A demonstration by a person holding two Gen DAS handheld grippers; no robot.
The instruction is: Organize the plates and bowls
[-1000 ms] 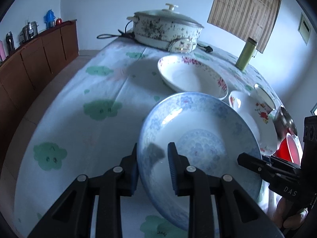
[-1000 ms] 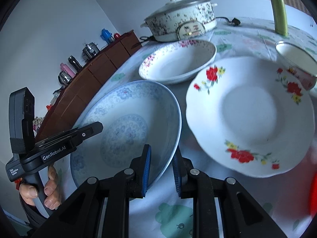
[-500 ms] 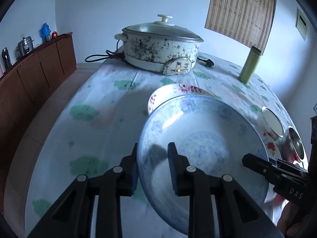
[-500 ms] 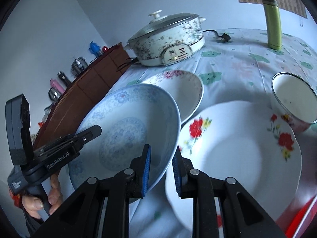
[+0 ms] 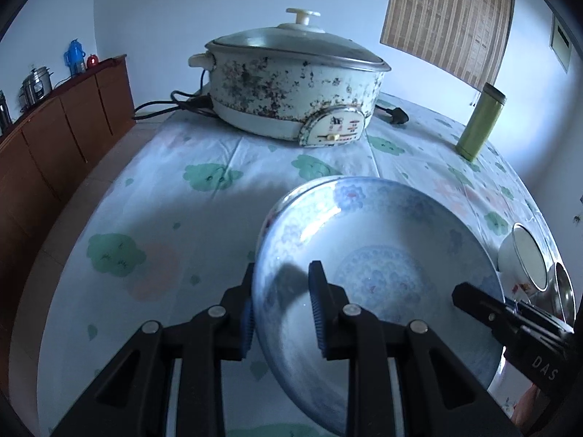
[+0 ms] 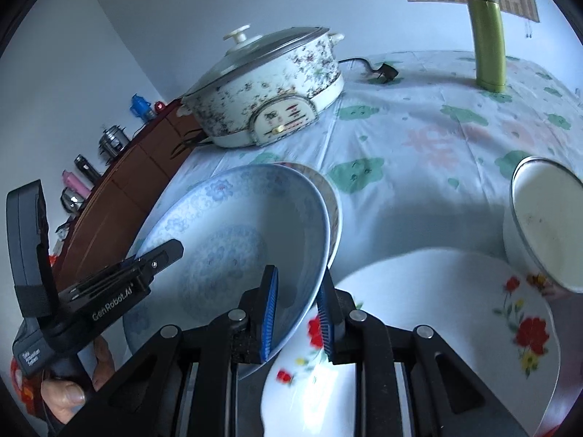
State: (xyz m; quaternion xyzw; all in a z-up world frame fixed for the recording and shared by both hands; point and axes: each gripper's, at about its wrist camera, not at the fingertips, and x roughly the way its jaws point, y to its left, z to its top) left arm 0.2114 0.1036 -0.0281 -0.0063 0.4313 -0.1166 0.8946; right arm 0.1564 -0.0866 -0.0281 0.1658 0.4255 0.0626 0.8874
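Both grippers hold the blue patterned plate [image 5: 379,266], which also shows in the right wrist view [image 6: 233,240]. My left gripper [image 5: 282,313] is shut on its left rim. My right gripper [image 6: 297,313] is shut on its right rim. The plate hangs over a white floral bowl, of which only the rim [image 6: 333,215] shows behind it. A white plate with red flowers [image 6: 437,327] lies to the right, below my right gripper. A white floral cup [image 6: 546,218] stands beyond it and also shows in the left wrist view [image 5: 524,255].
A speckled electric pot [image 5: 291,83] with a lid and cord stands at the far end of the cloud-print tablecloth [image 5: 182,200]. A green bottle [image 5: 481,123] stands far right. A steel cup [image 5: 564,291] sits by the white cup. A wooden sideboard [image 5: 54,134] runs along the left.
Both grippers carried the blue plate forward, toward the pot. The plate now covers the white floral bowl, which was in plain view before.
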